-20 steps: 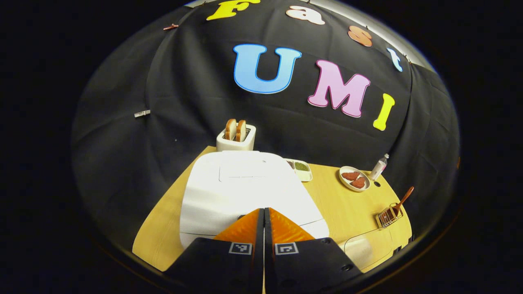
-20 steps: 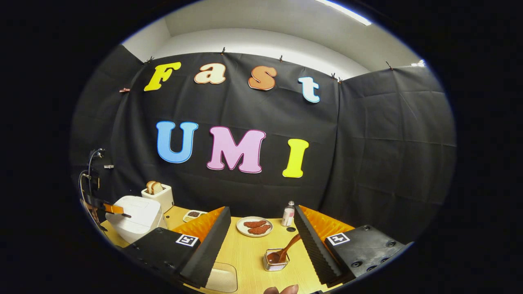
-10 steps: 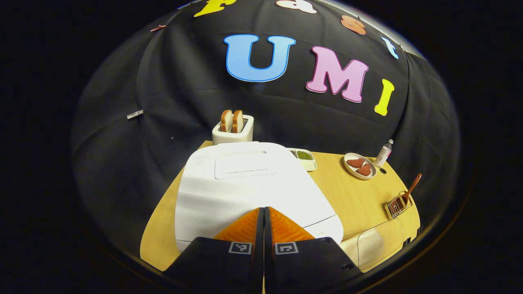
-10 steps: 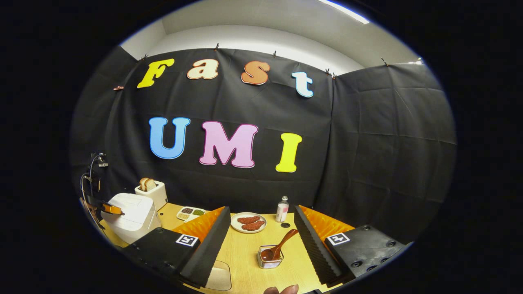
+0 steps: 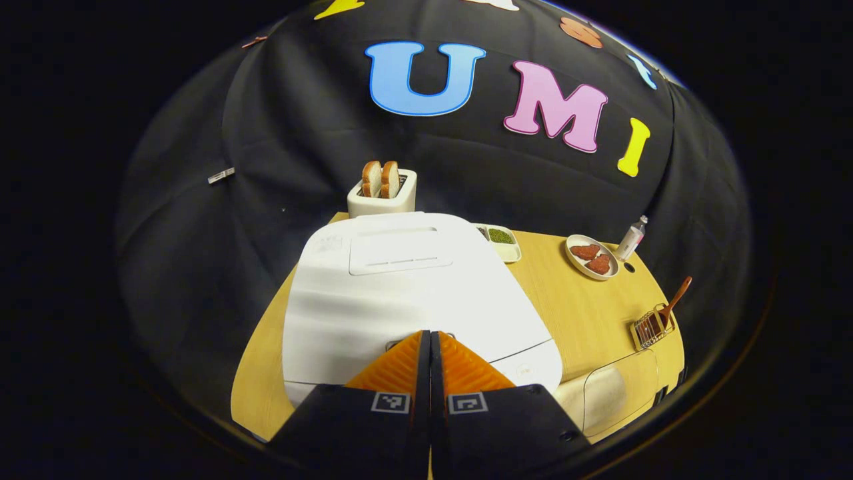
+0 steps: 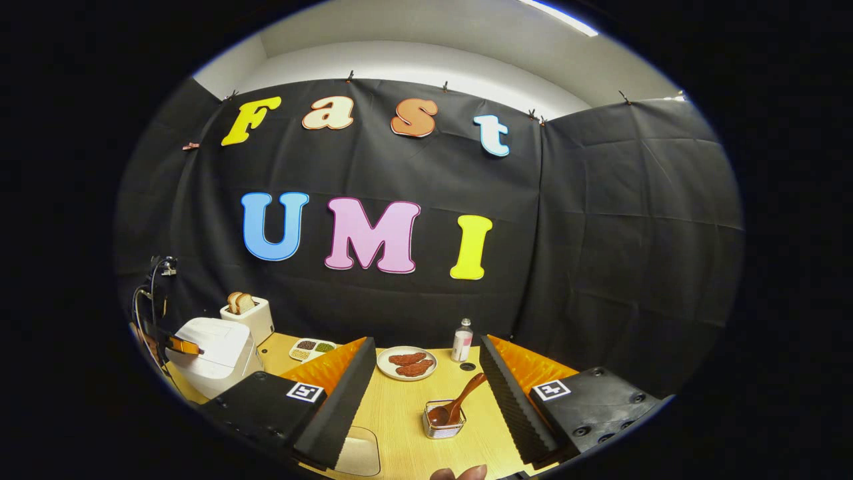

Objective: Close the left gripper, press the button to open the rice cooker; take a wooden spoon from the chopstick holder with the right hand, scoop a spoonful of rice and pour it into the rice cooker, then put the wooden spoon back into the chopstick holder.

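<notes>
Rice cooker (image 5: 406, 287), white with its lid down, sits at the left end of a pale wooden table (image 5: 580, 313). Left tool (image 5: 430, 337) has its two fingers pressed flat together with nothing between them, and their tips rest at the front edge of the cooker's lid, over a small dark button area that is mostly hidden. In the right gripper view, that tool (image 6: 190, 347) shows far off, tips at the cooker (image 6: 216, 350).

Right tool (image 6: 426, 373) is spread wide and holds nothing; it hovers above the table's right side. Between its fingers, lower down, stands a small wire chopstick holder (image 6: 443, 421) with a wooden spoon (image 6: 456, 403) leaning in it, handle tilted up to the right.

Behind the cooker is a white toaster (image 5: 383, 193) with two bread slices. A divided dish of grains (image 5: 501, 241), a plate of reddish food (image 5: 592, 257) and a small bottle (image 5: 632, 237) line the back of the table. A clear container of rice (image 5: 610, 393) lies at the near edge.
</notes>
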Tool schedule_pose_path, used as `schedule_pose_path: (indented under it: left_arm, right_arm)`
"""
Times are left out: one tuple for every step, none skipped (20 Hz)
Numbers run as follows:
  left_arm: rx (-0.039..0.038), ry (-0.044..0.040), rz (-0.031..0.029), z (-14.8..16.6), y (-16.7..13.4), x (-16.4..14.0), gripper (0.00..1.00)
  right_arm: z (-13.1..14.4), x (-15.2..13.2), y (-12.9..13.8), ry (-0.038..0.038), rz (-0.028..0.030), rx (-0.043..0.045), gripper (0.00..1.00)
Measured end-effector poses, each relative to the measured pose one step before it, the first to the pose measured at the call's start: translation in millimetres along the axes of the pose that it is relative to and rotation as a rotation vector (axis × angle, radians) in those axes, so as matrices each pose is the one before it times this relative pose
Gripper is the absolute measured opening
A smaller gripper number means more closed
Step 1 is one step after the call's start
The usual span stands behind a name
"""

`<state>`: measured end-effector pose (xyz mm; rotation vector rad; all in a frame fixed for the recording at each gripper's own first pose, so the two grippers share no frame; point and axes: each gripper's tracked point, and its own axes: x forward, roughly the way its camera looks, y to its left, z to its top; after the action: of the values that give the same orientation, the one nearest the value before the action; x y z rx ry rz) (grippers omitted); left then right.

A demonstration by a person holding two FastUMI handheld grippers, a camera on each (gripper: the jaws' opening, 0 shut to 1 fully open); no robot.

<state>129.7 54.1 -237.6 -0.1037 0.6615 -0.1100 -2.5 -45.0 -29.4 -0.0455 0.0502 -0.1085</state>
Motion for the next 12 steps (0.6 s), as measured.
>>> schedule_pose_path:
  left_arm:
    - [0.00087, -0.01984, 0.00342, 4.95, -0.77, -2.32, 0.07]
    - [0.00292, -0.02364, 0.00285, 5.46, 0.66, -3.54, 0.07]
    - [0.00635, -0.02707, 0.00311, 8.04, 0.25, -3.87, 0.07]
    - [0.00956, -0.02693, 0.00192, 9.47, -0.26, -3.03, 0.07]
    - [0.00829, -0.02550, 0.00284, 7.86, 0.76, -4.10, 0.07]
    - [0.00670, -0.02097, 0.00345, 7.41, 1.00, -3.07, 0.07]
    - [0.00236, -0.01782, 0.00487, 7.28, 0.23, -1.80, 0.07]
    - [-0.00179, -0.01920, 0.00456, 6.97, -0.40, -0.18, 0.07]
    - [-0.00227, -0.02201, 0.00437, 6.49, 0.21, -1.24, 0.07]
    - [-0.00125, -0.02422, 0.00455, 6.11, 1.30, -1.36, 0.07]
    - [0.00183, -0.02750, 0.00652, 6.82, 1.19, -1.72, 0.07]
    - [0.00306, -0.02974, 0.00888, 5.75, 1.39, -1.10, 0.07]
  right_arm:
    - [0.23, -0.27, -1.00, 0.00031, -0.00103, 0.00134, 0.98]
    - [-0.40, -1.12, -1.87, -0.00197, -0.00100, 0.00058, 0.98]
    - [0.87, -0.72, -1.84, -0.00227, -0.00258, -0.00187, 0.98]
    - [0.01, -0.38, -1.11, -0.00041, -0.00243, -0.00130, 0.98]
    - [-0.02, 0.00, -0.96, 0.00106, 0.00001, 0.00039, 0.98]
    - [-0.64, -0.71, -0.77, 0.00141, -0.00146, 0.00167, 0.98]
    - [-0.28, -0.66, -0.67, 0.00245, -0.00036, 0.00249, 0.98]
    - [-0.73, -1.59, -1.26, 0.00080, -0.00053, 0.00120, 0.98]
    - [0.73, -1.08, -1.10, -0.00124, -0.00092, -0.00121, 0.98]
    - [-0.18, -0.82, -1.59, -0.00053, -0.00218, -0.00315, 0.98]
    - [0.00, -0.65, -1.73, -0.00131, -0.00278, -0.00369, 0.98]
    - [0.15, -0.62, -2.08, -0.00115, -0.00439, -0.00305, 0.98]
